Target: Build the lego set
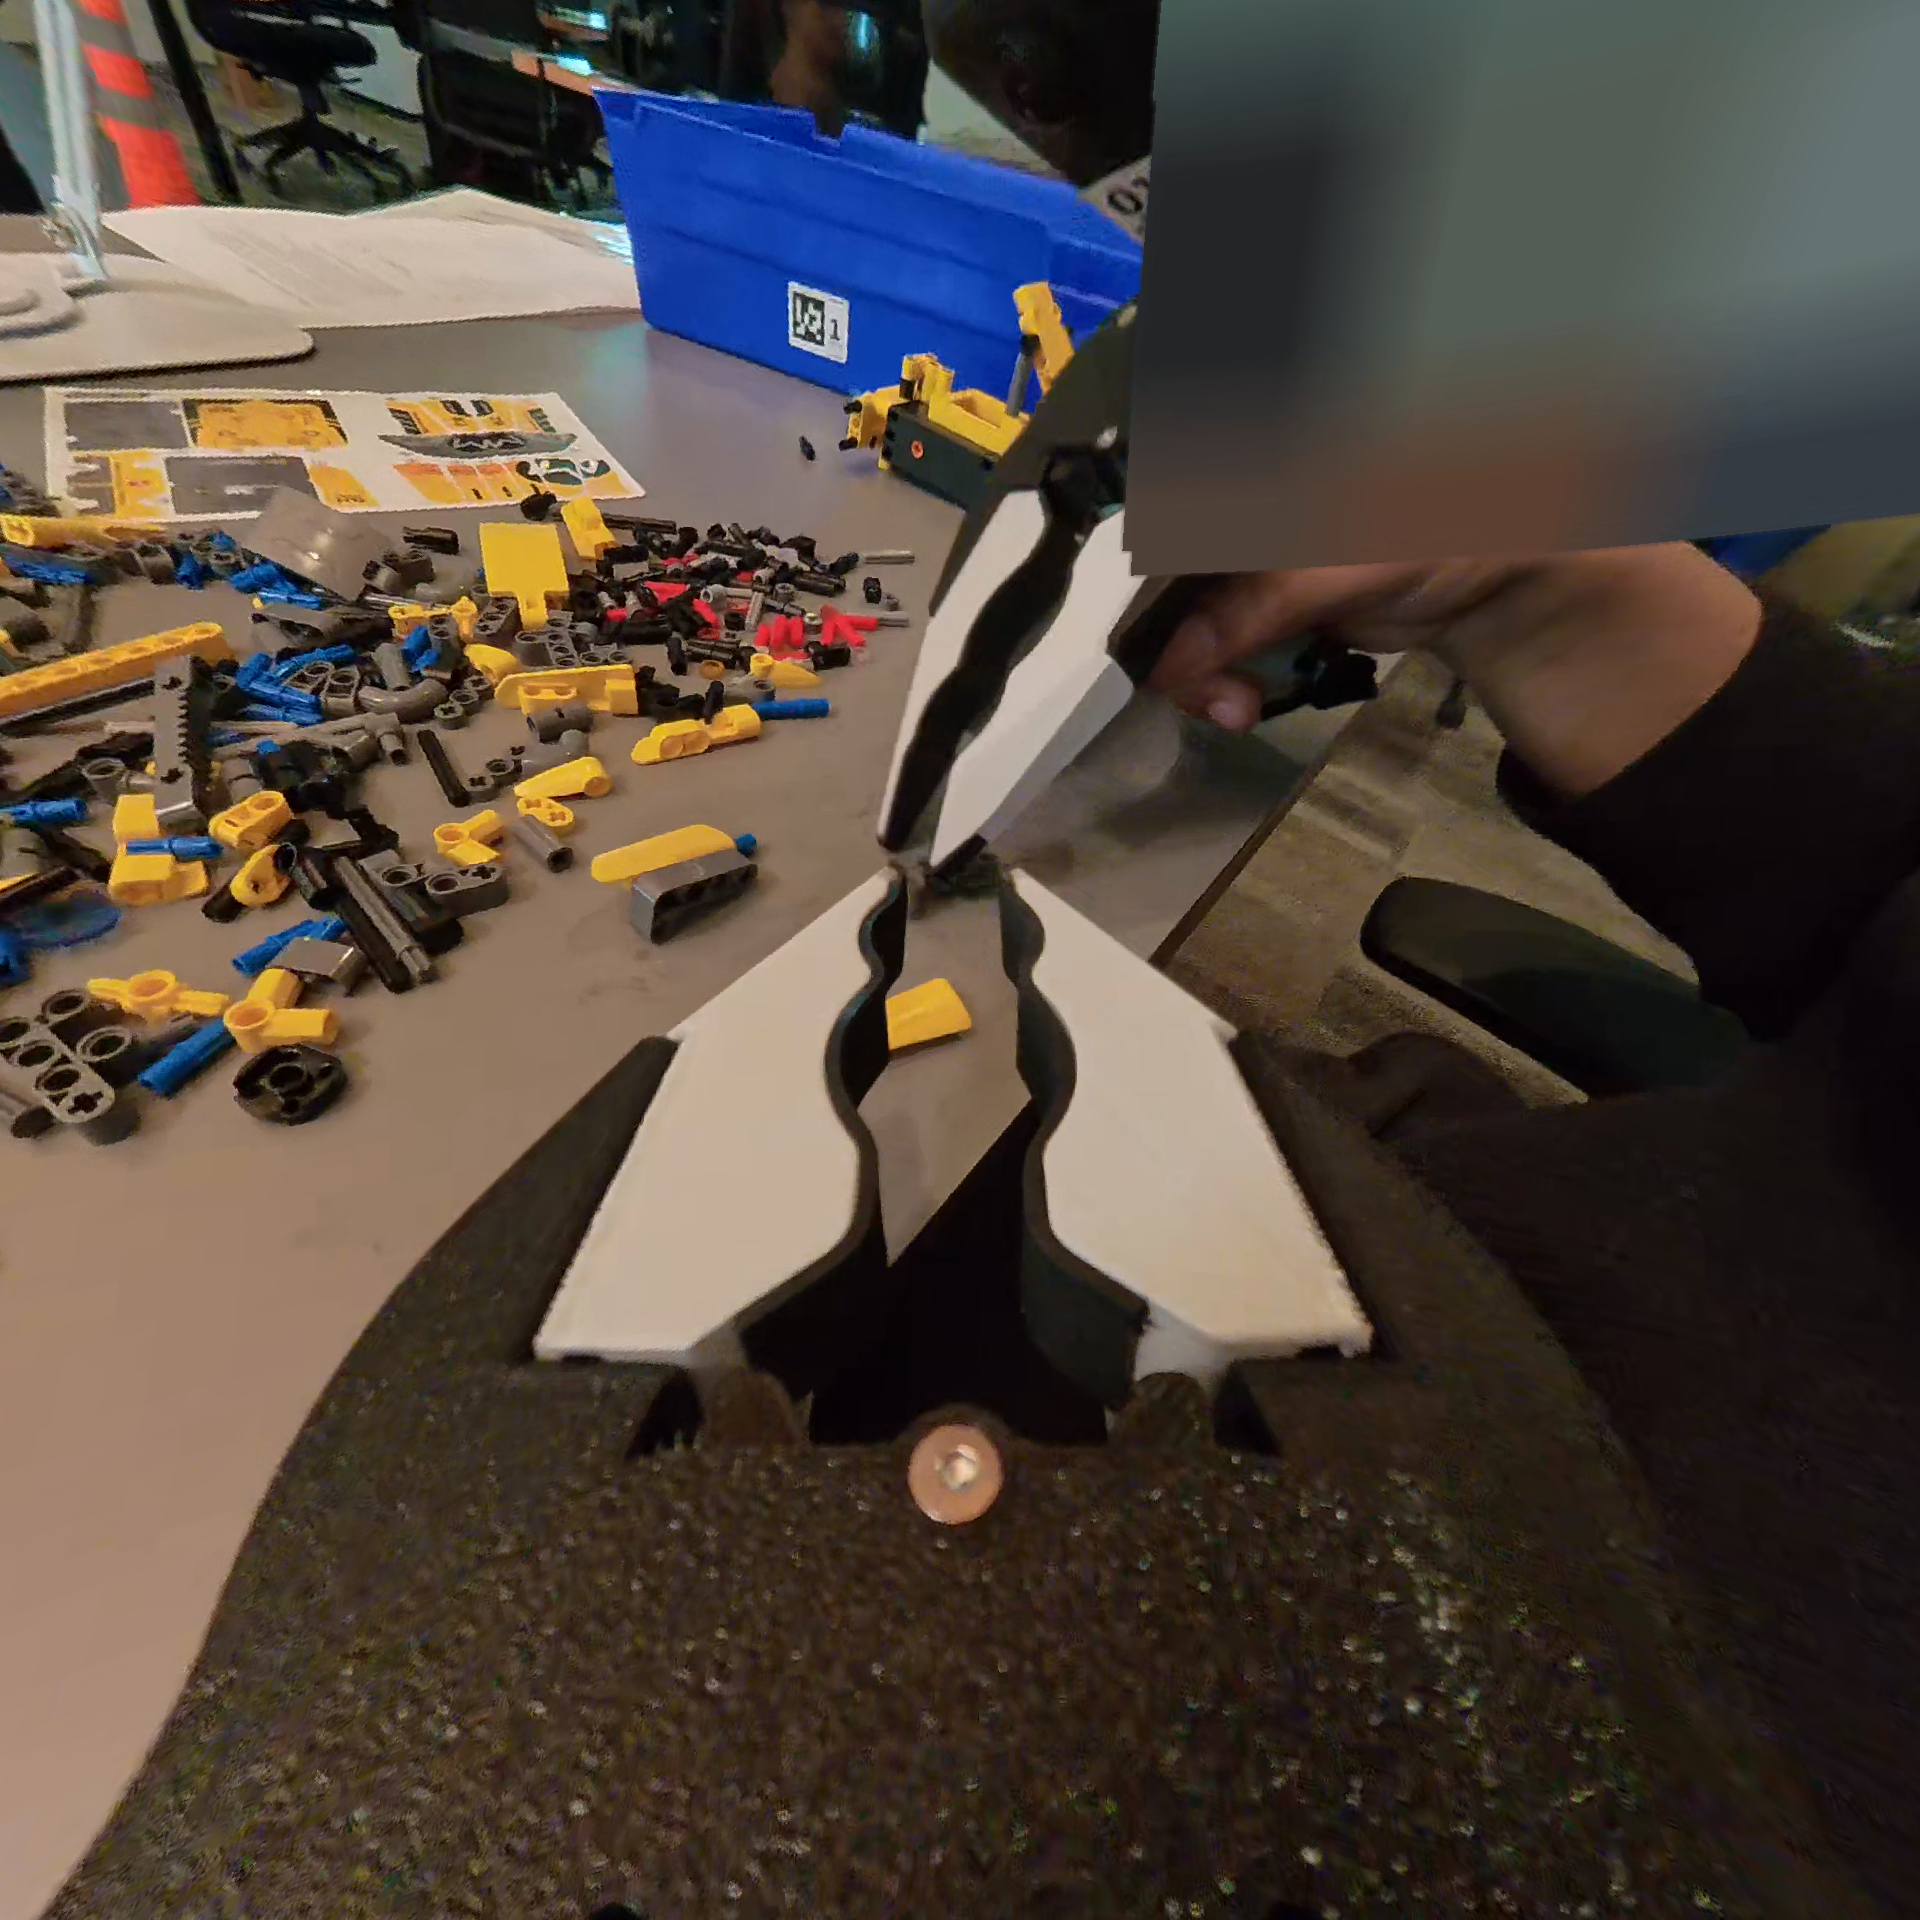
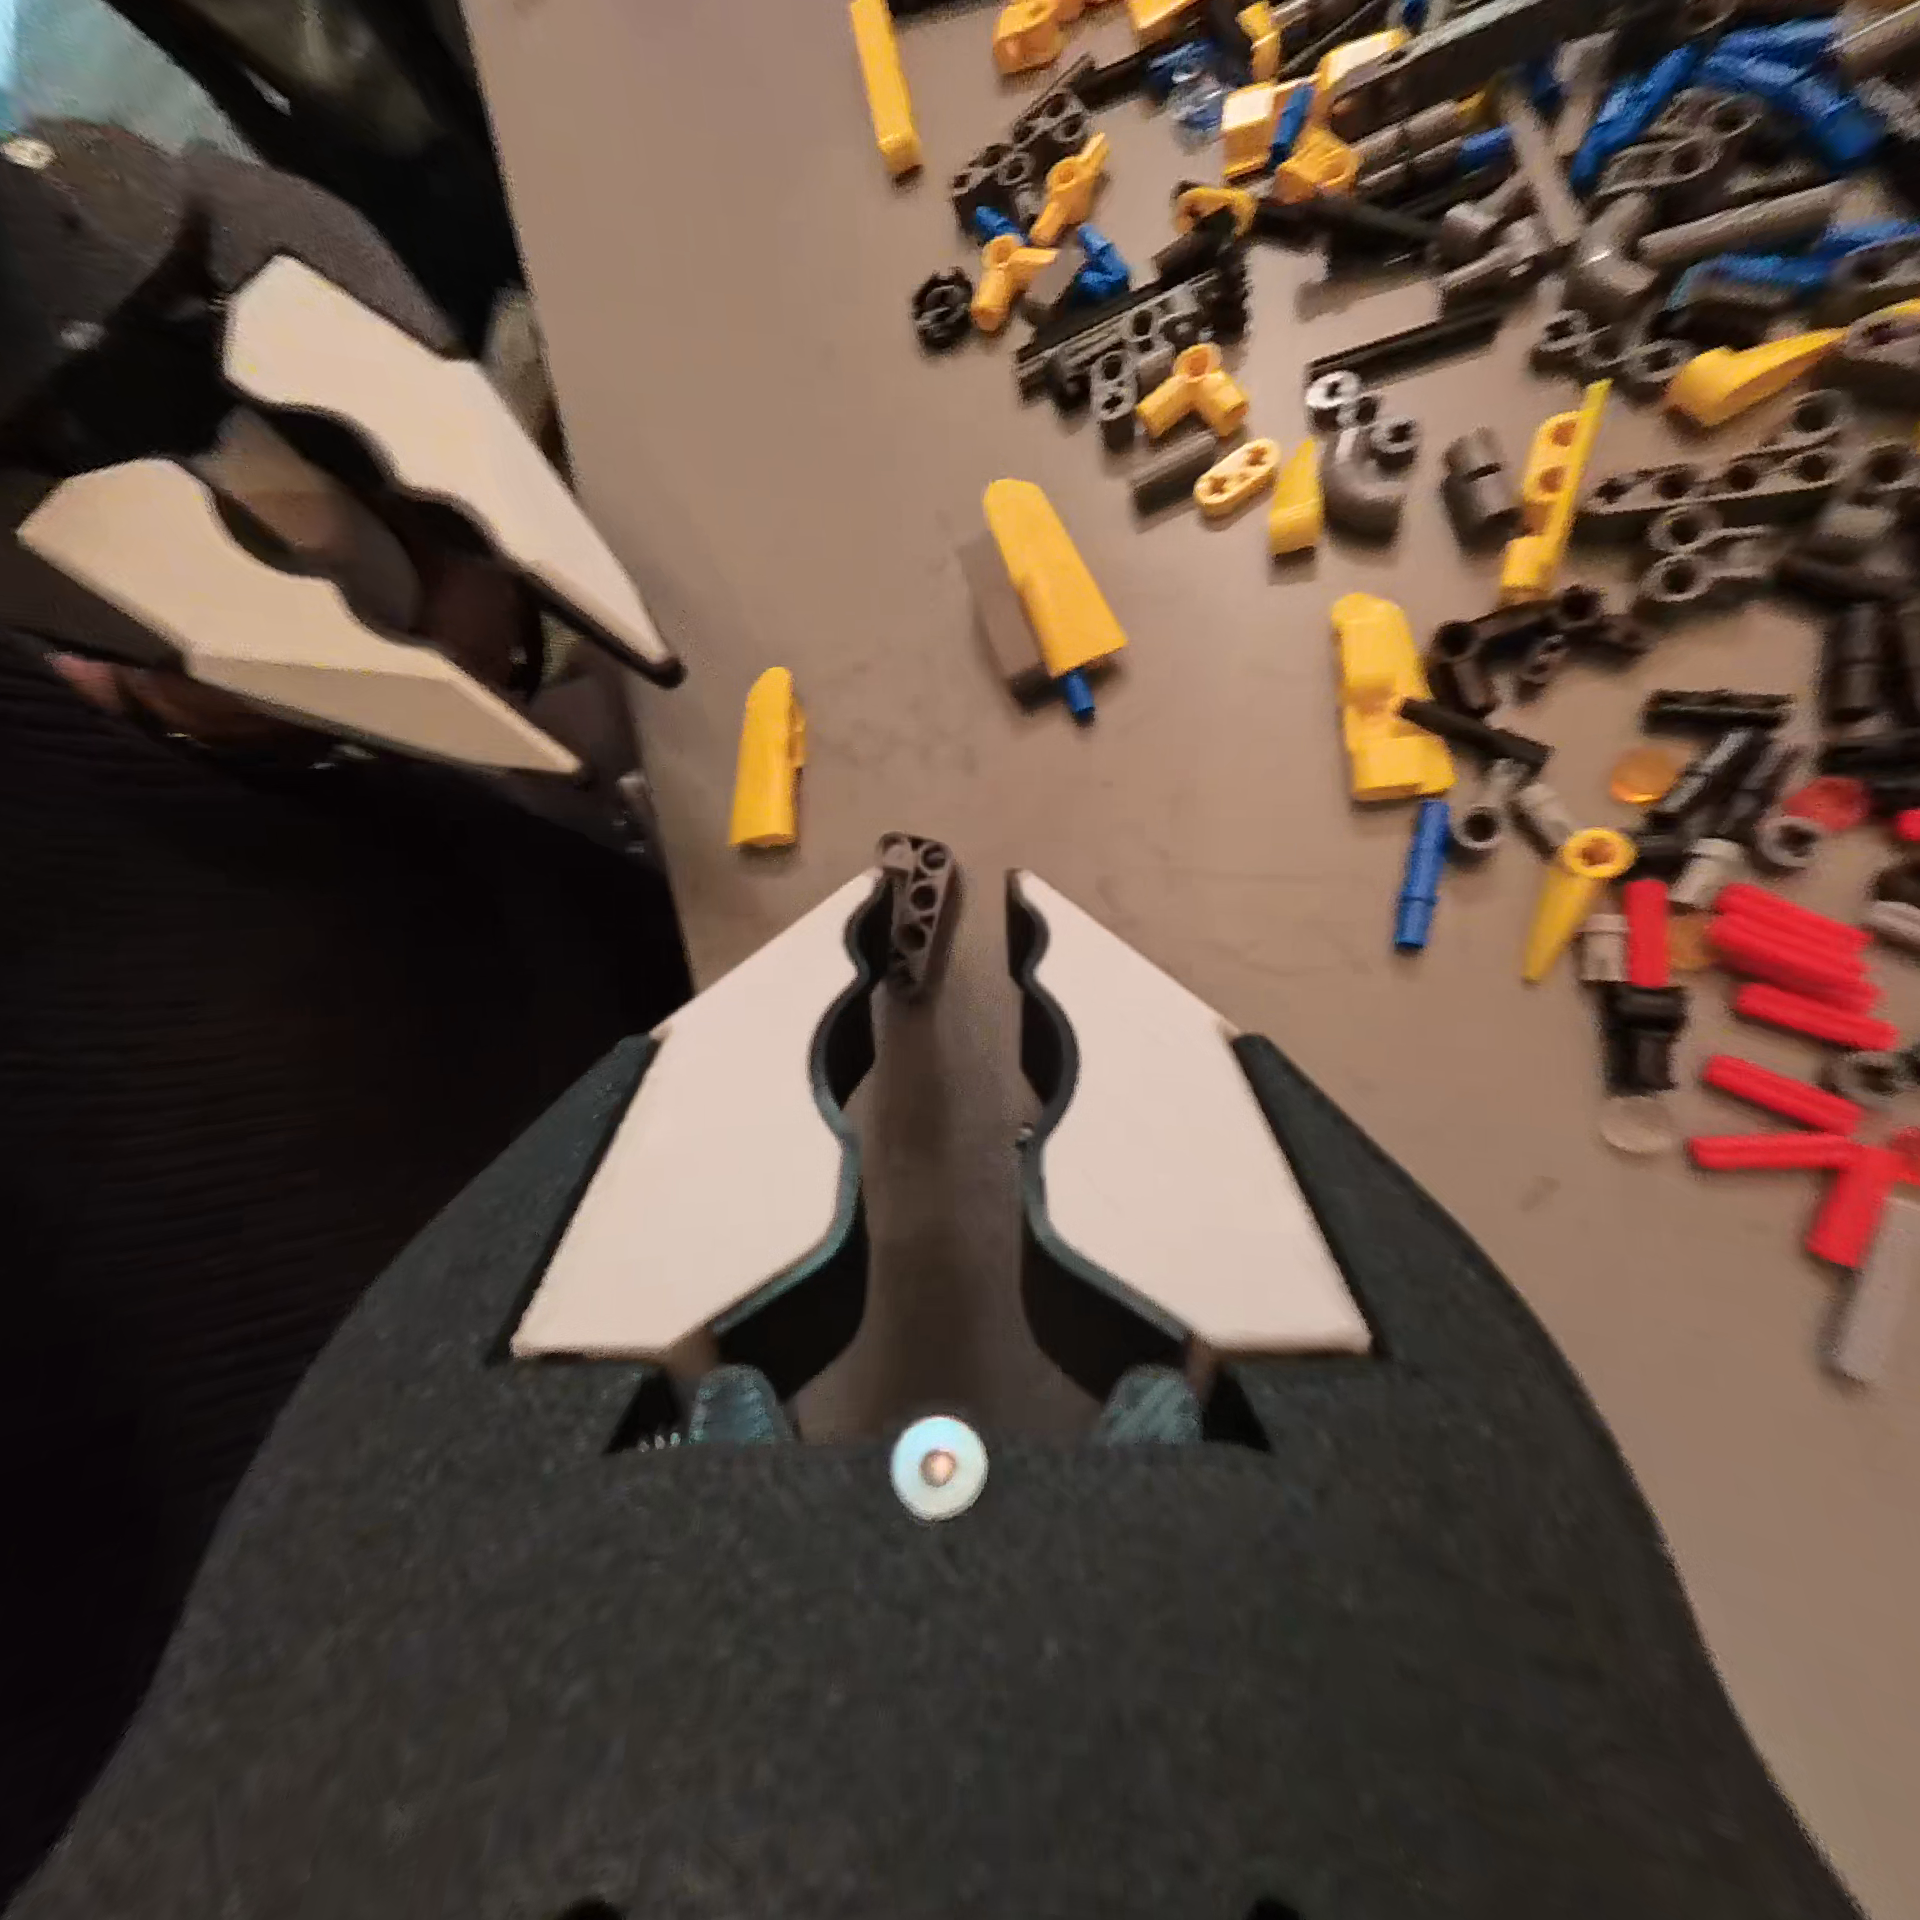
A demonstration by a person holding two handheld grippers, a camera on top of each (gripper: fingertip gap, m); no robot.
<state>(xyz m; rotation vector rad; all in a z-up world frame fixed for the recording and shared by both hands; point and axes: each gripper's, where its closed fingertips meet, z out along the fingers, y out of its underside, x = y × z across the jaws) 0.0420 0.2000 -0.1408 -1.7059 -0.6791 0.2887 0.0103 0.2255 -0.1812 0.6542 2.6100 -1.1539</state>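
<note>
Fingers of your right gripper (image 2: pixel 956 883) stand spread, a small dark grey beam (image 2: pixel 916 914) resting against the 9 o'clock one. Your left gripper (image 1: pixel 951 883) is spread too, a yellow wedge (image 1: pixel 925 1013) on the worktop (image 1: pixel 312 1299) between them. Beam looks light, stiff, slick; pinch its flat sides.

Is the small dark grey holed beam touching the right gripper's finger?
Touching. In the right wrist view the dark grey holed beam lies against the tip of one finger; the other finger stands apart.

Left gripper (image 1: pixel 951 883): my fingers stand apart above the grey table (image 1: pixel 312 1299).
Right gripper (image 1: pixel 914 847): tips meet mine over a small dark part (image 1: pixel 961 881).
Between my fingers: yellow wedge piece (image 1: pixel 925 1013).
Left: loose brick pile (image 1: pixel 416 727).
Behind: blue bin (image 1: pixel 831 239).
</note>
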